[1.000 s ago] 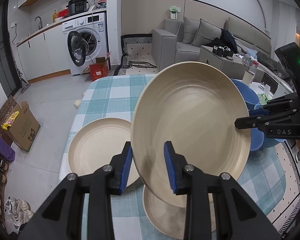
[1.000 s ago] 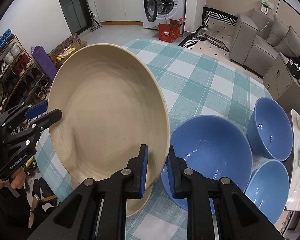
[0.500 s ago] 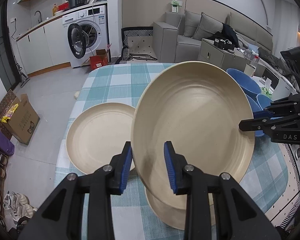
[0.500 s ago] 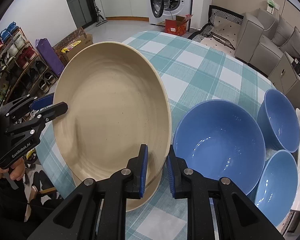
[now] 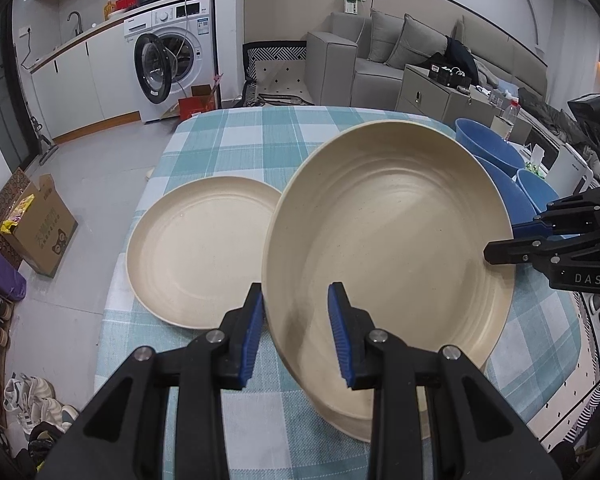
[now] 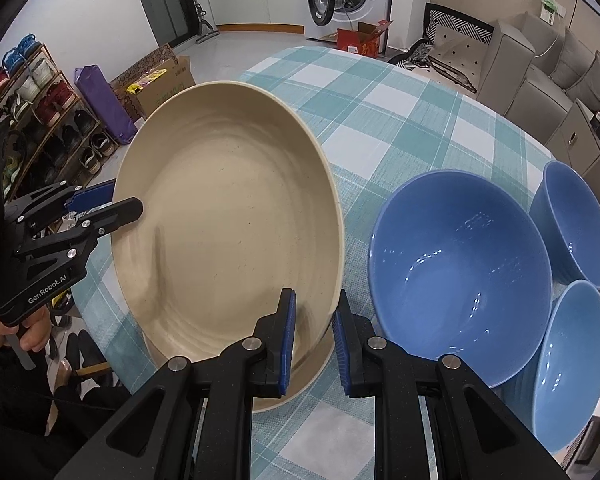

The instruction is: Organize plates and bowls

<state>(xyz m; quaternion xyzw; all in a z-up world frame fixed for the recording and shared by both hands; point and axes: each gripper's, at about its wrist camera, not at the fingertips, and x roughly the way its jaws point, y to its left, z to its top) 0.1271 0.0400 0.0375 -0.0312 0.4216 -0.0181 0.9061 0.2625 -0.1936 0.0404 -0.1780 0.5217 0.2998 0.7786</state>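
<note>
- Over the checked table (image 5: 236, 136), in the left wrist view, the left gripper (image 5: 296, 334) clamps the near rim of a tilted beige plate (image 5: 384, 240); a second plate (image 5: 204, 248) lies beside it, a third plate (image 5: 352, 420) directly beneath.
- From the right wrist view, the right gripper (image 6: 314, 340) pinches the opposite rim, beside three blue bowls (image 6: 460, 264).
- Stacking looks under way; next, level the plate onto the one below, then release.

Matt, speckled beige plates (image 5: 384, 240); glossy blue bowls (image 6: 460, 264), maybe glazed ceramic. Woven checked cloth (image 6: 384, 120) over desk. Gripper (image 5: 296, 332): matt black plastic, ribbed blue pads, metal rivets.
</note>
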